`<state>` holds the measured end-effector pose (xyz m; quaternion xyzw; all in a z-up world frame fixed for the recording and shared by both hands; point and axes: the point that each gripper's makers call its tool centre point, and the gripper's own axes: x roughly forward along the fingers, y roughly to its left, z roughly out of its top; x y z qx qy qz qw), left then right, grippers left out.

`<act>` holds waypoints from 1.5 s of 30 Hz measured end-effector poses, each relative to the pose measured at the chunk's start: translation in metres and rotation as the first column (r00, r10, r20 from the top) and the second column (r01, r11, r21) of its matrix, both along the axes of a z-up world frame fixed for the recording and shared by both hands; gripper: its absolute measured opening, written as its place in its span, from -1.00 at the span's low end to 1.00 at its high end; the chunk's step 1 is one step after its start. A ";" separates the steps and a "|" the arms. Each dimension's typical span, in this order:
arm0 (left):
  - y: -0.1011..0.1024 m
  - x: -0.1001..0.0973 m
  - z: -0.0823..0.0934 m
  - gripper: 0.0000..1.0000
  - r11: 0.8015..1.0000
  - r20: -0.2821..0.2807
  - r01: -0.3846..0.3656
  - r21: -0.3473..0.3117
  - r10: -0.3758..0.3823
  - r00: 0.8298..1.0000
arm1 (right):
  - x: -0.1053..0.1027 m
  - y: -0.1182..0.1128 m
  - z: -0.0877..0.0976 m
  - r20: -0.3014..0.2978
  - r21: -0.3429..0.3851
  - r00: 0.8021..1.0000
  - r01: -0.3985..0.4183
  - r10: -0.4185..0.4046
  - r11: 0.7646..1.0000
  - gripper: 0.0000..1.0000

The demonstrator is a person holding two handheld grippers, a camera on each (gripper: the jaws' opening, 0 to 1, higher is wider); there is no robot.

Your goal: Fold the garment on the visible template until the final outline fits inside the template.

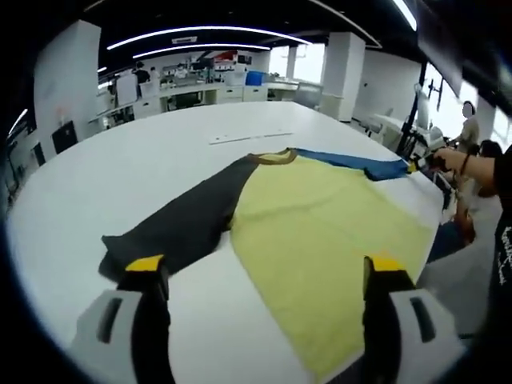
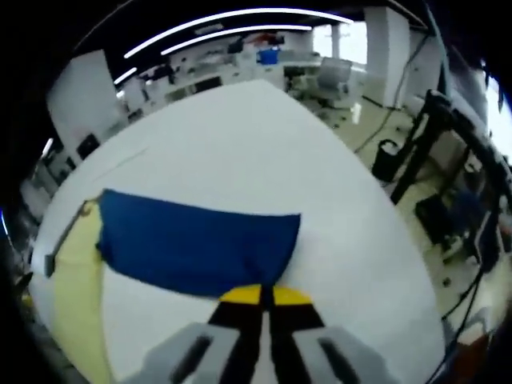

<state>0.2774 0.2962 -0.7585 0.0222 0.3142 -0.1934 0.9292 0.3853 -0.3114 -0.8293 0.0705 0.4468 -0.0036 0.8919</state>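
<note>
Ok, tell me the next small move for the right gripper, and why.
Probably carry the blue sleeve inward over the yellow body. The right gripper looks shut on the sleeve's edge, and the sleeve lies spread flat out to the side on the white table, so folding it in would narrow the outline. The left gripper hangs open above the shirt.

You have open white table (image 1: 120, 172) on the far and left sides of the spread garment (image 1: 320, 240), bare except for a thin pale strip (image 1: 250, 137) lying flat beyond the collar. Past the blue sleeve (image 2: 196, 244) the tabletop (image 2: 264, 152) runs bare to its curved edge. Off that edge, black stands and cables (image 2: 416, 152) crowd the floor. A person (image 1: 472, 172) stands close against the table's right side.
</note>
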 end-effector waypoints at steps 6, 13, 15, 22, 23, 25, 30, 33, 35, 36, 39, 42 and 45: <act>-0.002 -0.001 0.001 0.98 1.000 0.002 0.013 0.008 -0.013 1.000 | 0.001 0.006 0.002 -0.001 0.036 1.000 0.007 -0.007 0.999 -1.00; -0.003 -0.006 -0.001 0.98 1.000 -0.011 0.012 0.014 -0.012 1.000 | 0.006 0.009 0.014 0.033 0.067 0.999 0.015 -0.017 0.998 -1.00; -0.003 -0.007 -0.001 0.98 1.000 -0.014 0.006 0.002 -0.006 1.000 | 0.008 0.014 0.020 0.045 0.074 0.999 0.012 -0.015 0.997 -1.00; -0.005 -0.012 -0.001 0.98 1.000 -0.026 0.006 -0.011 -0.007 1.000 | 0.020 0.033 0.039 0.082 0.055 0.996 -0.050 0.045 0.997 -1.00; -0.005 -0.013 -0.001 0.98 1.000 -0.033 0.004 -0.015 -0.004 0.999 | 0.021 0.037 0.042 0.087 0.050 0.995 -0.059 0.055 0.997 -1.00; -0.005 -0.013 0.000 0.98 1.000 -0.031 -0.004 -0.022 0.003 1.000 | 0.025 0.042 0.045 0.090 0.041 0.993 -0.079 0.075 0.996 -1.00; -0.006 -0.019 -0.002 0.98 0.999 -0.042 -0.010 -0.032 0.008 0.999 | 0.034 0.060 0.056 0.106 0.036 0.988 -0.118 0.113 0.992 -1.00; -0.005 -0.021 -0.004 0.98 0.999 -0.045 -0.009 -0.033 0.007 0.999 | 0.039 0.073 0.063 0.117 0.039 0.984 -0.141 0.136 0.989 -1.00; -0.005 -0.021 -0.003 0.98 0.999 -0.040 -0.010 -0.034 0.009 0.999 | 0.042 0.079 0.066 0.123 0.036 0.981 -0.157 0.152 0.987 -1.00; -0.005 -0.022 -0.002 0.98 0.999 -0.035 -0.006 -0.032 0.005 0.999 | 0.048 0.080 0.068 0.128 0.030 0.978 -0.172 0.166 0.985 -1.00; -0.006 -0.022 -0.001 0.98 1.000 -0.032 0.001 -0.028 -0.002 0.999 | 0.053 0.091 0.073 0.135 0.029 0.972 -0.196 0.191 0.980 -1.00; -0.007 -0.022 0.000 0.98 1.000 -0.024 0.009 -0.019 -0.010 1.000 | 0.058 0.101 0.077 0.145 0.026 0.966 -0.221 0.215 0.975 -1.00; -0.009 -0.022 0.002 0.98 1.000 -0.012 0.016 -0.009 -0.016 1.000 | 0.059 0.117 0.083 0.151 0.014 0.957 -0.252 0.247 0.968 -1.00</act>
